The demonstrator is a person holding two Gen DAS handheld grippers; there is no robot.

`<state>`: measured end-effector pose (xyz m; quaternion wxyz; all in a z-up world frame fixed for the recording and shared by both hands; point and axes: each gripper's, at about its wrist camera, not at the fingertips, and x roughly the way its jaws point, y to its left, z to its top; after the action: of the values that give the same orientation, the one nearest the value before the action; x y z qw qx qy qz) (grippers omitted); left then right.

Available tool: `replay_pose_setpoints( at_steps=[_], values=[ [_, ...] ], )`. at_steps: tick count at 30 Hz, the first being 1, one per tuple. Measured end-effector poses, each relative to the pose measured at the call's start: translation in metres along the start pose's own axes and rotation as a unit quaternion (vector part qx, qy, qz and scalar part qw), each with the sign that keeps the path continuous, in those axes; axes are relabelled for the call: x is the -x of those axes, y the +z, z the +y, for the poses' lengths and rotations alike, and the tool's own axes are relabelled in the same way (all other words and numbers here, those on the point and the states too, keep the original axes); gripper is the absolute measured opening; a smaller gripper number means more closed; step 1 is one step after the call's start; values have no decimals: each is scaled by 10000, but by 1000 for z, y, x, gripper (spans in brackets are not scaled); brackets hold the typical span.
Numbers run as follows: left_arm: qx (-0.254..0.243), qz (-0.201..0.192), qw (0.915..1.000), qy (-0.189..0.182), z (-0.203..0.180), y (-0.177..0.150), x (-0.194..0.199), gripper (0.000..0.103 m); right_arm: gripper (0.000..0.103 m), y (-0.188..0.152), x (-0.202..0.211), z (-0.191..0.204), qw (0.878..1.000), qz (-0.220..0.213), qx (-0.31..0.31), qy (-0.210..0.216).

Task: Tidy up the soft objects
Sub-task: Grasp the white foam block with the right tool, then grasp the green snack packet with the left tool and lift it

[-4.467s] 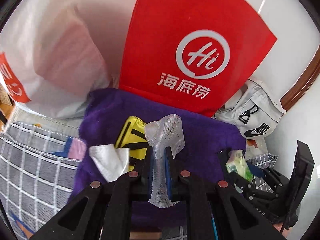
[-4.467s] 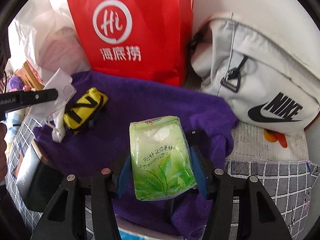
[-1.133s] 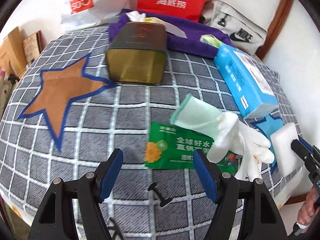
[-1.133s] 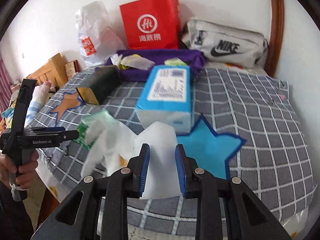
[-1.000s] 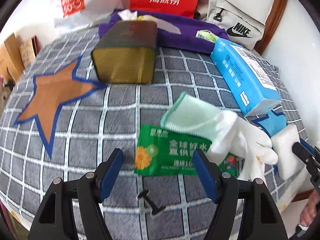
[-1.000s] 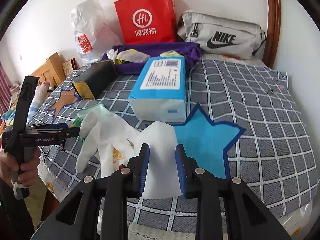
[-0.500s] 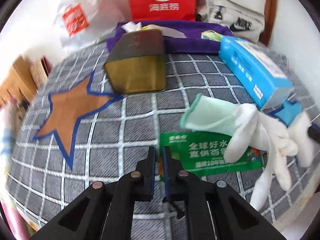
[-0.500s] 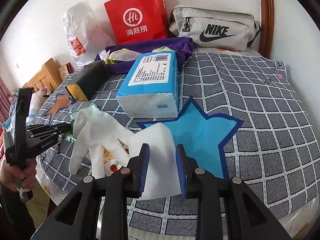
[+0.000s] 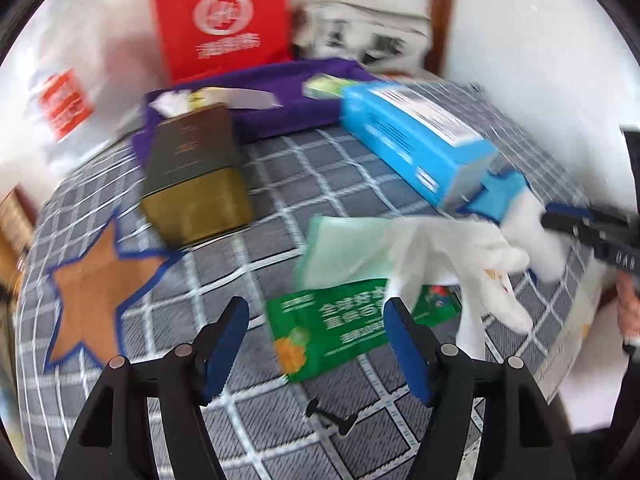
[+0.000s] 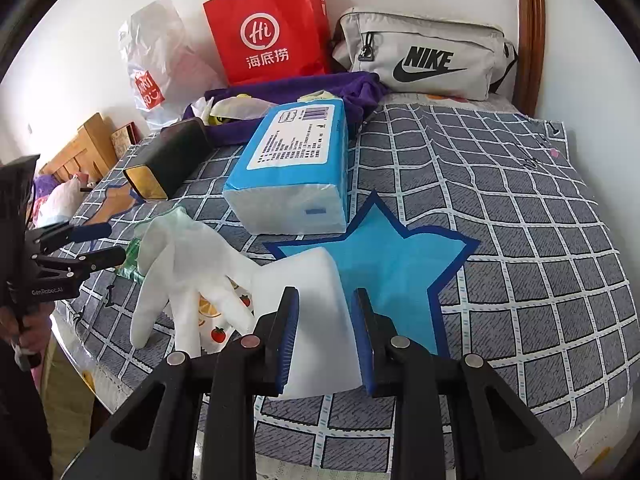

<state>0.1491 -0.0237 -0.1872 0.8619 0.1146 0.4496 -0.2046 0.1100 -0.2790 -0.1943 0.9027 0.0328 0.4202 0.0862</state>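
Green packet [image 9: 352, 332] is lying flat on the bed [image 10: 520, 216], directly ahead of the left tongs [image 9: 316, 344], long axis crosswise to them, its right end tucked under the white glove [image 9: 452, 256]. Left tongs are standing apart and empty, nearer to the packet than the right. Right tongs [image 10: 326, 332] are clamping a white pad [image 10: 316, 308] just beside the glove. Half a second ago the left tongs were pinched together at the packet's near edge; now they are spread and the packet is lying skewed.
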Motion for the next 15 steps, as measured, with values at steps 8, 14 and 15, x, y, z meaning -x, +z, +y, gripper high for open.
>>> replay_pose_setpoints(
  at_steps=[8, 14, 15],
  values=[
    [-579, 183, 9950, -790, -1, 15, -26, 68, 68, -3, 8, -10, 9999, -62, -78, 27],
    [-1190, 344, 9834, -1323, -18, 6, -33, 72, 74, -5, 8, 0, 9999, -29, -10, 108],
    [-1311, 348, 9824, -1282, -21, 3, -32, 72, 75, -5, 7, 4, 10000, -3, 55, 79]
  ],
)
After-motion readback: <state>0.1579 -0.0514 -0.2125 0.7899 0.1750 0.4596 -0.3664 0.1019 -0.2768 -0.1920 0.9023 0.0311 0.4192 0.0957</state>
